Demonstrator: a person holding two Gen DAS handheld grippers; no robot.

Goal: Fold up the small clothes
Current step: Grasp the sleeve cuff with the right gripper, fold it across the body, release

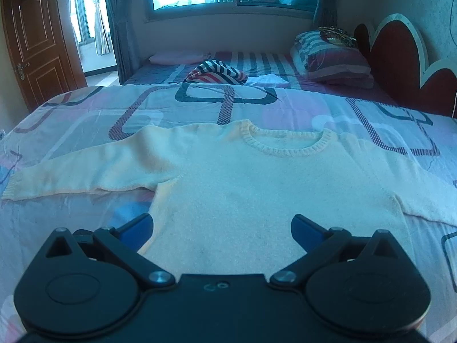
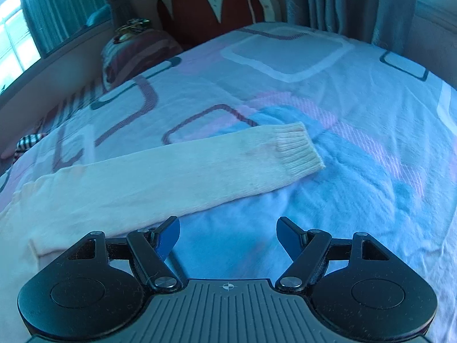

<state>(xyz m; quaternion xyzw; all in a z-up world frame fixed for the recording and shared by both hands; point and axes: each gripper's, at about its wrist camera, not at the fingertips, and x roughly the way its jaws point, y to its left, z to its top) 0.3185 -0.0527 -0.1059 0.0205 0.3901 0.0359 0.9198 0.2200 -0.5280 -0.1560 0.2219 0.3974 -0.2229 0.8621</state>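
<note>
A small cream knitted sweater (image 1: 242,183) lies flat on the bed, neck hole away from me, both sleeves spread out to the sides. My left gripper (image 1: 222,230) hovers open over the sweater's lower body, nothing between its blue pads. In the right wrist view the sweater's sleeve (image 2: 177,171) stretches to the right and ends in a ribbed cuff (image 2: 300,150). My right gripper (image 2: 228,235) stands open just below that sleeve, over bare bedsheet; its left fingertip (image 2: 168,235) is at the sleeve's lower edge. Nothing is held.
The bed carries a pale sheet (image 1: 371,120) with pink, blue and dark rounded-rectangle patterns. A striped garment (image 1: 215,73) and striped pillows (image 1: 331,57) lie behind. A red headboard (image 1: 400,51) stands at the right, a wooden door (image 1: 37,37) at the left.
</note>
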